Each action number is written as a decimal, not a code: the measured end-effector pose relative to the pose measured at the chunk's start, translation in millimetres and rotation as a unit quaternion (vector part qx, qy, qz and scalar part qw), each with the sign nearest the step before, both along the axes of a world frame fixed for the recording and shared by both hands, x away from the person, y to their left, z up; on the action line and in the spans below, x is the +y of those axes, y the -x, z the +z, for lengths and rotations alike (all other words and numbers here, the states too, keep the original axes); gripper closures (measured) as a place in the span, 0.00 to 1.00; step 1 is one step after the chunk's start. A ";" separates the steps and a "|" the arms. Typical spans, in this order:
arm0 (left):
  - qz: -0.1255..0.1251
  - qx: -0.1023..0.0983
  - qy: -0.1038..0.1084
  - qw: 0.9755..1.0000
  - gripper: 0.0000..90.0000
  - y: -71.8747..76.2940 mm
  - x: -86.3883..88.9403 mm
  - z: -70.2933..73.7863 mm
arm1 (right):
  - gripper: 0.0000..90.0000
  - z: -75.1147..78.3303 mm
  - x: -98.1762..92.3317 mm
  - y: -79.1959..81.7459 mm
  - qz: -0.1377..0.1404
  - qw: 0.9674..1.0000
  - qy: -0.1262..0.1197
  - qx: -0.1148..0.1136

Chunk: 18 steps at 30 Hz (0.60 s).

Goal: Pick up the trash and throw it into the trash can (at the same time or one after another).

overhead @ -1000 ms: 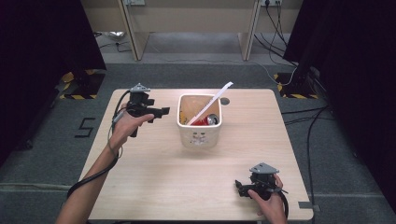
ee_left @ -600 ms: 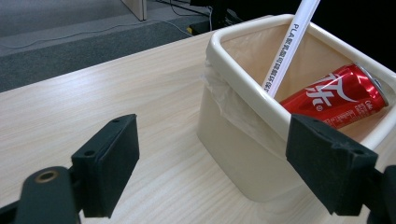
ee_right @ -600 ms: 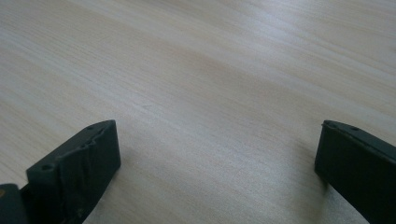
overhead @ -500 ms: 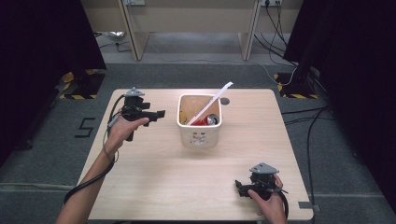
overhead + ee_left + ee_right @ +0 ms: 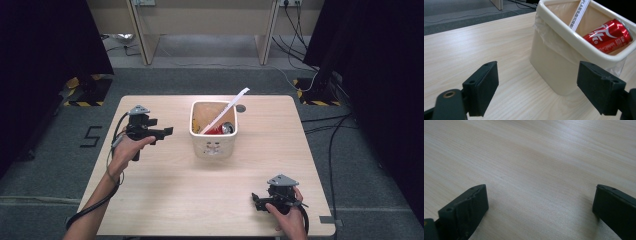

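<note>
Evidently the left gripper [image 5: 167, 131] had drawn back from the bin [image 5: 214, 145] over the last second; from the high view it now hovered to the bin's left, jaws spread and holding nothing, aimed at its side wall. I took that as a release finished, or a fresh approach being lined up. The right gripper [image 5: 256, 201] had stayed put, well in front of the bin and to its right, on the table [image 5: 165, 200].

From the left gripper view, the bin [image 5: 554, 67] stood just ahead, its clear liner folded over the rim, a red can [image 5: 610, 36] lying inside beside a white strip [image 5: 578, 15] cut off at the top.

From the right gripper view, bare table [image 5: 529, 162] lay between wide-open jaws.
</note>
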<state>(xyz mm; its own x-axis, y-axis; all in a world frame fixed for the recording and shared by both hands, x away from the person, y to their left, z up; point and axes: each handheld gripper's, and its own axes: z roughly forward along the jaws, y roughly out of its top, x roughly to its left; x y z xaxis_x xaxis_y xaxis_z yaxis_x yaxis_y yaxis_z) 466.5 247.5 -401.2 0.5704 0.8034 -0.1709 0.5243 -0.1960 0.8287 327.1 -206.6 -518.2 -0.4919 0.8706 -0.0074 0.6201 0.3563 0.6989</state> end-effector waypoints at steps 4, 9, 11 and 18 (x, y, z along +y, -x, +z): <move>-0.004 -0.001 0.002 1.000 0.19 7.1 0.3 -6.4 | 0.00 0.1 0.0 0.0 0.000 1.000 0.000 0.001; -0.007 -0.001 -0.001 1.000 0.19 15.0 1.0 -15.4 | 0.00 0.1 0.0 0.0 0.000 1.000 0.000 0.001; -0.008 -0.001 -0.003 1.000 0.19 17.6 0.9 -19.8 | 0.00 0.1 0.1 0.1 0.000 1.000 0.000 0.001; -0.011 0.006 -0.003 1.000 0.19 23.2 2.1 -37.8 | 0.00 0.1 0.1 0.0 0.000 1.000 0.000 0.001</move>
